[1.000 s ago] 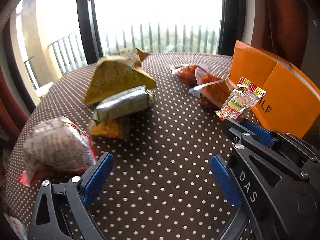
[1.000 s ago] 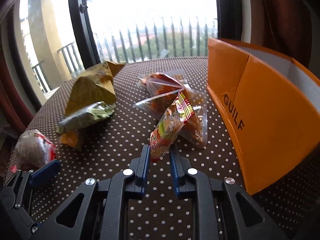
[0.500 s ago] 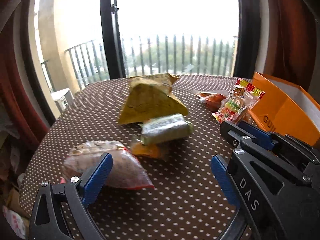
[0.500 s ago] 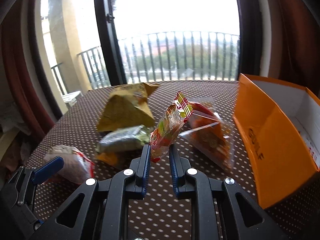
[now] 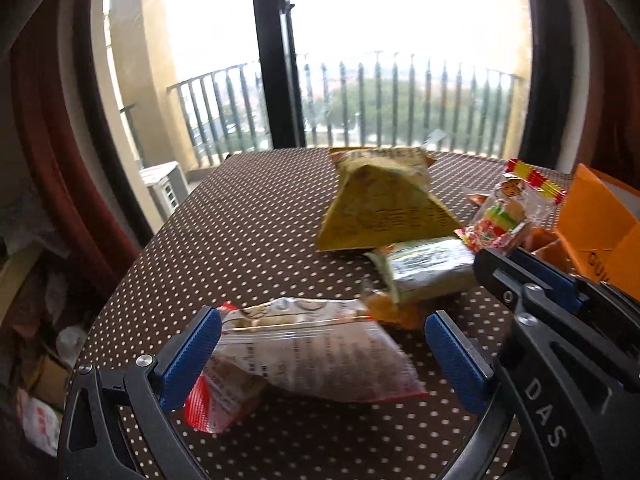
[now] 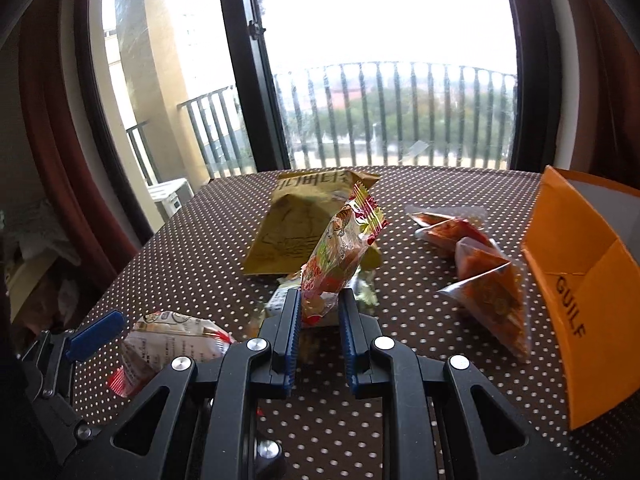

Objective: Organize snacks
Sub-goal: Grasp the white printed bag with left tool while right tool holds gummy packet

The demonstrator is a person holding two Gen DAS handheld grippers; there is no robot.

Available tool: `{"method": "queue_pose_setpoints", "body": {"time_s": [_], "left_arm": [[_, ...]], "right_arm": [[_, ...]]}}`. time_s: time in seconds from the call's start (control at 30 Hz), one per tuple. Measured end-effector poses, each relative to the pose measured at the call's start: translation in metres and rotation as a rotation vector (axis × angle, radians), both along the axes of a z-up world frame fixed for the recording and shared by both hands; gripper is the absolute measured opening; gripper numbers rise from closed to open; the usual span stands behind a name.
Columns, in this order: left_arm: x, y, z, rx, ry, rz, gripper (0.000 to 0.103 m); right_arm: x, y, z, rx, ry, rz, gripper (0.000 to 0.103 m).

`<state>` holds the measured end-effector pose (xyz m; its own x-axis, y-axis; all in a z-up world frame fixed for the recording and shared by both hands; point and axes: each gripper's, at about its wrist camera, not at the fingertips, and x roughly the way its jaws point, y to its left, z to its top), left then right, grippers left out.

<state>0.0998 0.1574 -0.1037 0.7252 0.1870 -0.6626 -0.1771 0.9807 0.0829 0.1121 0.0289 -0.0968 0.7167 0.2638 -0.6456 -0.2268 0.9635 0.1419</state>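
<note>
We hold the gummy packet (image 6: pixel 340 256) pinched in our right gripper (image 6: pixel 319 308); next, carry it to the orange box (image 6: pixel 576 280) at the table's right edge

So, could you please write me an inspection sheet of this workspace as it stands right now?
Surface: round table under a brown cloth with white dots.
Job's things: orange box open at the right; yellow bag, green-silver packet, clear red-edged packet and two clear packets of red snacks lie loose.
Clutter: nothing seen on the table.
Grippers: right hand-held gripper shut on a colourful candy packet, held above the table; left hand-held gripper open, the clear red-edged packet showing between its fingers.
Cables: nothing seen.
Surroundings: window with balcony railing, dark red curtains, boxes on the floor at left.
</note>
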Motion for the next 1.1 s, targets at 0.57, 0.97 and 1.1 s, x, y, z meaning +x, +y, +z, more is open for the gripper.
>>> {"method": "queue_pose_setpoints", "body": {"time_s": [0.57, 0.97, 1.1], "left_arm": [[0.02, 0.015, -0.036, -0.086, 0.066, 0.051, 0.103], [0.01, 0.011, -0.043, -0.159, 0.069, 0.051, 0.086], [0.003, 0.003, -0.04, -0.161, 0.063, 0.041, 0.08]], "right_arm": [[0.014, 0.013, -0.028, -0.014, 0.075, 0.009, 0.021], [0.009, 0.011, -0.03, -0.015, 0.082, 0.013, 0.021], [0.006, 0.008, -0.029, -0.016, 0.079, 0.013, 0.021]]}}
